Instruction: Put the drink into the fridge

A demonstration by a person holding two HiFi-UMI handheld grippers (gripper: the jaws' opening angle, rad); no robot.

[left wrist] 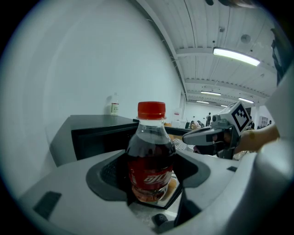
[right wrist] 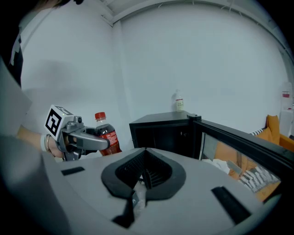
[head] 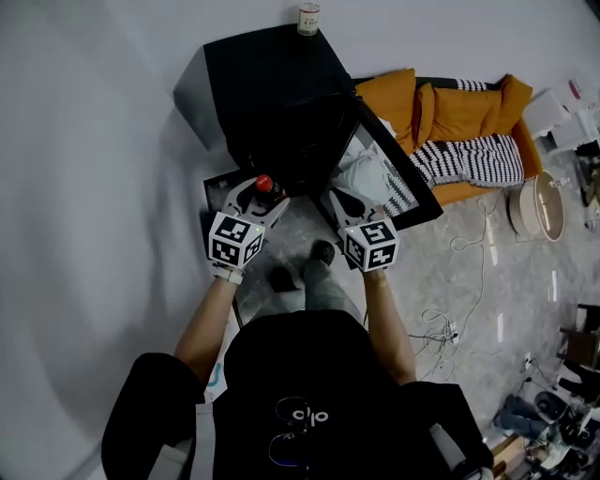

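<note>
A cola bottle (left wrist: 151, 161) with a red cap and red label stands upright between the jaws of my left gripper (head: 262, 194), which is shut on its body. In the head view the bottle (head: 265, 185) is just in front of the black mini fridge (head: 272, 89), at the left of its dark opening. The fridge door (head: 394, 173) hangs open to the right. My right gripper (head: 337, 200) is level with the left one, near the door's inner side, shut with nothing in it. The right gripper view shows the fridge (right wrist: 161, 131) ahead and the bottle (right wrist: 107, 134) at the left.
A small white bottle (head: 308, 18) stands on top of the fridge. An orange sofa (head: 464, 112) with a striped blanket lies right of the door. Cables (head: 448, 328) run over the grey floor at the right. A white wall is close on the left.
</note>
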